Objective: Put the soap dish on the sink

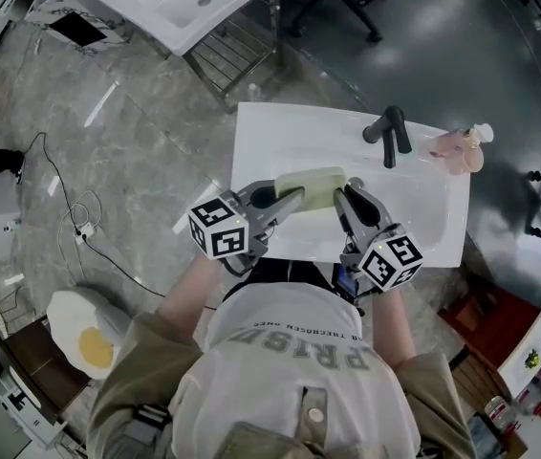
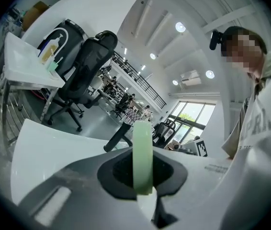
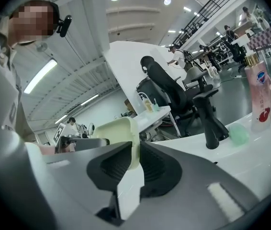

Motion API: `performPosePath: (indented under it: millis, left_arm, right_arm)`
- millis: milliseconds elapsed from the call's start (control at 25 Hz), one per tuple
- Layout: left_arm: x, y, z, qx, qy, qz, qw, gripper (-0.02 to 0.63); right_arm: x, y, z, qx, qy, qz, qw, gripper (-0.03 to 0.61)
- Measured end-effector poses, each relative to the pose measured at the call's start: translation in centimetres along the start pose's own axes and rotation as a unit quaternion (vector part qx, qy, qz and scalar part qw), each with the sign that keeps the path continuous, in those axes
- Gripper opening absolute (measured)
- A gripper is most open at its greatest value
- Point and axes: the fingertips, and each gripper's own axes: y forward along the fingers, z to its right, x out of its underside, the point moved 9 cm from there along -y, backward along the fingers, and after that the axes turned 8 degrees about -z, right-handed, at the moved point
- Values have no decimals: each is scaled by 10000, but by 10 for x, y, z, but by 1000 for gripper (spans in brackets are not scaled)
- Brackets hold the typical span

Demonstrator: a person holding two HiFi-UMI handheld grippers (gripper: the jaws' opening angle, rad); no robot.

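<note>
Holding the pale green soap dish (image 1: 313, 187) over the white sink (image 1: 433, 213), left gripper (image 1: 290, 197) and right gripper (image 1: 344, 197) fingers clamped on opposite rims; next, probably lower and release.

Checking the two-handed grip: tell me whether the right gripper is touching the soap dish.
Touching. The right gripper view shows the right gripper clamped on the soap dish, no gap visible.

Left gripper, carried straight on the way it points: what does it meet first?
Probably the black faucet, just beyond the soap dish clamped in the left gripper; depth is unclear.
</note>
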Motion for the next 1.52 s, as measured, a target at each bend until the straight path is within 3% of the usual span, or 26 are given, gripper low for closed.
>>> performPosePath:
  millis: [320, 600, 800, 1240, 1520]
  left_arm:
    - [-4, 3, -24, -340, 57, -266, 9991, 48]
    - [-11, 8, -47, -818, 209, -335, 9959, 127]
    - [-15, 12, -63, -1276, 468, -454, 9897, 224]
    - [-14, 27, -106, -1687, -233, -400, 9846, 262]
    - [-22, 26, -126, -1918, -273, -369, 9804, 311]
  right_arm:
    - [-1, 19, 7, 305, 94, -260, 9992, 54]
    - [2, 35, 15, 656, 405, -460, 9960, 52]
    - [3, 45, 20, 1063, 800, -564, 9895, 51]
    - [13, 74, 36, 1544, 1419, -693, 9753, 46]
    - [9, 87, 52, 1845, 1596, -703, 9672, 43]
